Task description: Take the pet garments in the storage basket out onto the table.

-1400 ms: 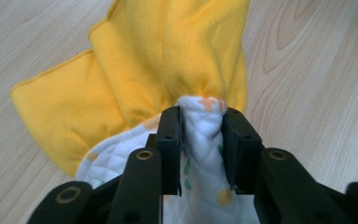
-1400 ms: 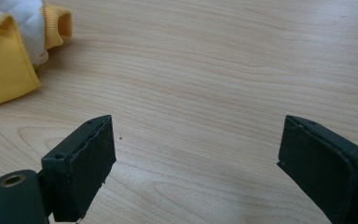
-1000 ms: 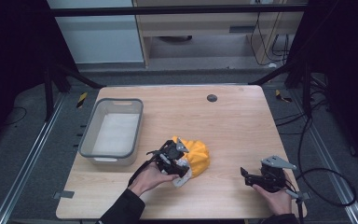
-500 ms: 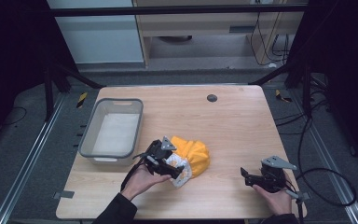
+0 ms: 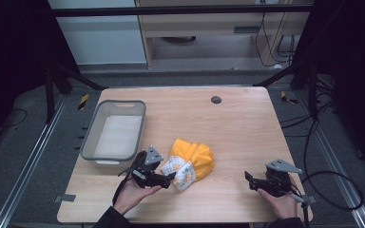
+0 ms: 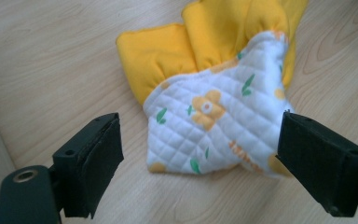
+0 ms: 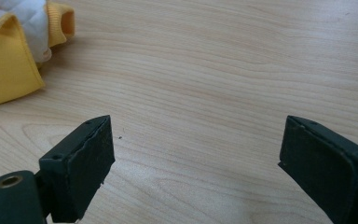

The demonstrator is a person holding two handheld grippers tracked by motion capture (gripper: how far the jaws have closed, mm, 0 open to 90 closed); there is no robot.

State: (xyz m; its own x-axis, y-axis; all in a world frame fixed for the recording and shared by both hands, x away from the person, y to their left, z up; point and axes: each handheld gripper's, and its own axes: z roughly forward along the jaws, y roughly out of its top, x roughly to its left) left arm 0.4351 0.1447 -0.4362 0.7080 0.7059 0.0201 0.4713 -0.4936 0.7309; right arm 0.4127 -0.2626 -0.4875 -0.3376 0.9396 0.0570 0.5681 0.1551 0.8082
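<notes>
The left gripper (image 6: 200,154) has just been opening; its jaws stand wide apart, with nothing pinched. The right gripper (image 7: 193,163) is wide apart too. Just ahead lies the yellow flowery baby garment (image 6: 223,88), near the grey bin (image 5: 95,137). Grab thick folds, then lift slowly.

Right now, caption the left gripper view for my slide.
Open left gripper facing a yellow quilted floral cloth on the wooden table.

Wooden table (image 5: 247,128): grey bin (image 5: 91,142), yellow quilted cloth (image 5: 190,161), black disc (image 5: 216,99).
</notes>
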